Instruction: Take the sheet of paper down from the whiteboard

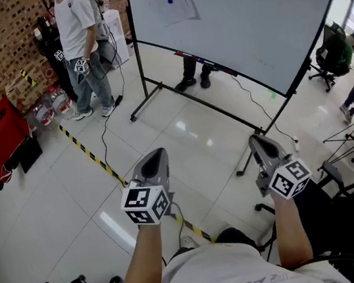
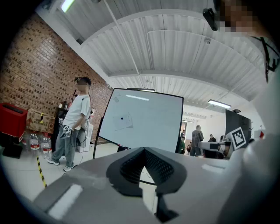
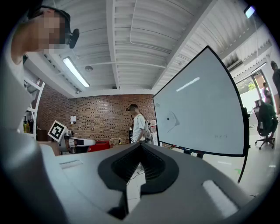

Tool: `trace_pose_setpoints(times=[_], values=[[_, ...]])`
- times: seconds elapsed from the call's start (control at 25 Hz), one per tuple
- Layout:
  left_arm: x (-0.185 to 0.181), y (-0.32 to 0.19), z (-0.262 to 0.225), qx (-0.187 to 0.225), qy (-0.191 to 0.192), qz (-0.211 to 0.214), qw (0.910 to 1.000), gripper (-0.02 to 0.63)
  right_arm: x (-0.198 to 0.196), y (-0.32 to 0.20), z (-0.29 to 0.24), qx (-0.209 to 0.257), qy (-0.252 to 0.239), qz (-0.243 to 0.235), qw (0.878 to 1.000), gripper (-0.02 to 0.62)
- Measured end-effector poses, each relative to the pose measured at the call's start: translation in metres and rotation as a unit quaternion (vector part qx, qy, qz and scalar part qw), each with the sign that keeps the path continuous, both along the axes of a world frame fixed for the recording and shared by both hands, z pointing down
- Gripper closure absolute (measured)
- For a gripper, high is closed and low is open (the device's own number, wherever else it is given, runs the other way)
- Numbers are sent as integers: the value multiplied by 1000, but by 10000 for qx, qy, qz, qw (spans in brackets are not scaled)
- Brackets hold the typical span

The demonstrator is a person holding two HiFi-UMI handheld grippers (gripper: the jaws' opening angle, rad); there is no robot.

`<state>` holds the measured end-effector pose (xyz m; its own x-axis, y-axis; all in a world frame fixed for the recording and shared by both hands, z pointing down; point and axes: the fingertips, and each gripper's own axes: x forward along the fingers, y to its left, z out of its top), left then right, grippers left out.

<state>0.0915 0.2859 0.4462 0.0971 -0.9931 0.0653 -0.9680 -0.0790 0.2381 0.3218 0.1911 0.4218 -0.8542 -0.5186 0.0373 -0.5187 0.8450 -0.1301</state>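
Observation:
A sheet of paper [image 1: 174, 7] hangs on the whiteboard [image 1: 257, 18], pinned by a small blue magnet [image 1: 170, 1]. The sheet also shows as a pale patch in the left gripper view [image 2: 123, 122] and the right gripper view [image 3: 170, 120]. My left gripper [image 1: 159, 152] and right gripper [image 1: 255, 138] are held level, side by side, well short of the board. Both are shut with nothing between their jaws. The board stands on a wheeled black frame.
A person [image 1: 82, 46] with their own grippers stands at the board's left end, near water bottles [image 1: 51, 105] and a red case [image 1: 1, 135]. Yellow-black tape [image 1: 93, 159] crosses the tiled floor. Someone's feet [image 1: 195, 78] show behind the board. Office chairs [image 1: 331, 53] stand at right.

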Motion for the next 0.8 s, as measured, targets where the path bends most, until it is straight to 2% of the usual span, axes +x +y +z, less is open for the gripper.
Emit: trace_pose_setpoints(times=[0.16,0.36,0.52,0.8], values=[[-6,-12,4,-37,45,-11,10000,600,-5,-12,4,-73,34,-3,10000,589],[-17,-45,7,-82,31,-139,9999,600,-20,-51,8,-106,-4,-145,9998,589],[-31,-85,10,-116,13,-405,9991,600,-35,-105,11,-124,-78,-392,9991,589],[-48,-183,-5,-95,-38,-944,9955,600,-56,-221,4,-161,-123,-909,9957,589]])
